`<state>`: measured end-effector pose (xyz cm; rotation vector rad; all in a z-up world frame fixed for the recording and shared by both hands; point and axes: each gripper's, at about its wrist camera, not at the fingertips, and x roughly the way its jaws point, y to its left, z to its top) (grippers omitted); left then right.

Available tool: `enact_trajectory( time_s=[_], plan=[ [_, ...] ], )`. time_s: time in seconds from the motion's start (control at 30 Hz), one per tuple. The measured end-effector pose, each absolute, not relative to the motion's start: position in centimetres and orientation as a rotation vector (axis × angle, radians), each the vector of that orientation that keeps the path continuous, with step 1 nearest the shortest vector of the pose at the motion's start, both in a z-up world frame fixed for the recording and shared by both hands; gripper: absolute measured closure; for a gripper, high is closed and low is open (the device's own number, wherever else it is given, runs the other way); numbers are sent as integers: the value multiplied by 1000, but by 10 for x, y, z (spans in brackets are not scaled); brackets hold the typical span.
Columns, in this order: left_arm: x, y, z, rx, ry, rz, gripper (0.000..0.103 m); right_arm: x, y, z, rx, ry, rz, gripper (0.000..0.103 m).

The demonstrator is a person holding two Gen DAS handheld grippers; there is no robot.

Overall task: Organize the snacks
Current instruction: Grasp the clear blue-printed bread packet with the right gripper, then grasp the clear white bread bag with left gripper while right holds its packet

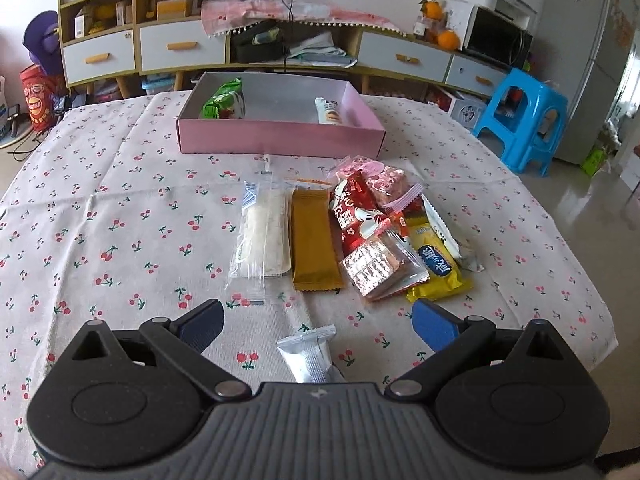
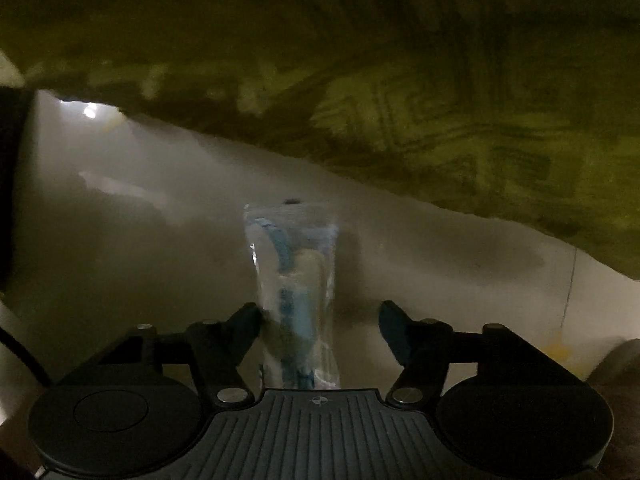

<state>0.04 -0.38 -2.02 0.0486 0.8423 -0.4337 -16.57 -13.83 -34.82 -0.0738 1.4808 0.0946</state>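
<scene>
In the left wrist view a pink box (image 1: pixel 280 136) stands at the far side of the table, holding a green snack pack (image 1: pixel 224 100) at its left and a white pack (image 1: pixel 329 111) at its right. Several snacks lie before it: a clear-wrapped white bar (image 1: pixel 264 236), a gold bar (image 1: pixel 314 240), a red pack (image 1: pixel 358 216), a foil square (image 1: pixel 380 268), a yellow pack (image 1: pixel 436 264). My left gripper (image 1: pixel 316 320) is open above a small silver packet (image 1: pixel 310 356). In the dark right wrist view my right gripper (image 2: pixel 320 328) is open, with a clear blue-printed packet (image 2: pixel 294 300) between its fingers, touching the left one.
The round table has a cherry-print cloth (image 1: pixel 120 220). A blue plastic stool (image 1: pixel 524 120) stands off the table's right side and a low cabinet (image 1: pixel 180 46) runs along the back wall. In the right wrist view a yellowish cloth (image 2: pixel 400 80) hangs over a pale floor.
</scene>
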Motion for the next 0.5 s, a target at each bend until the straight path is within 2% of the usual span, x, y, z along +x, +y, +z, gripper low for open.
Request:
enact_trajectory(
  time_s=[0.07,0.13,0.2,0.37,0.5],
  plan=[
    [1,-4,-21,50,843,-429,3,-165,-140,-348,-60,1457,101,39],
    [2,-4,-20,48,835,-426,3,-166,-140,-347,-60,1452,107,43],
    [2,-4,-19,50,827,-426,3,-166,-140,-343,-69,1442,122,66],
    [2,-6,-14,48,804,-433,3,-170,-143,-336,-93,1510,146,69],
    [1,-9,-8,47,783,-447,3,-174,-142,-308,-164,1530,195,69]
  ],
)
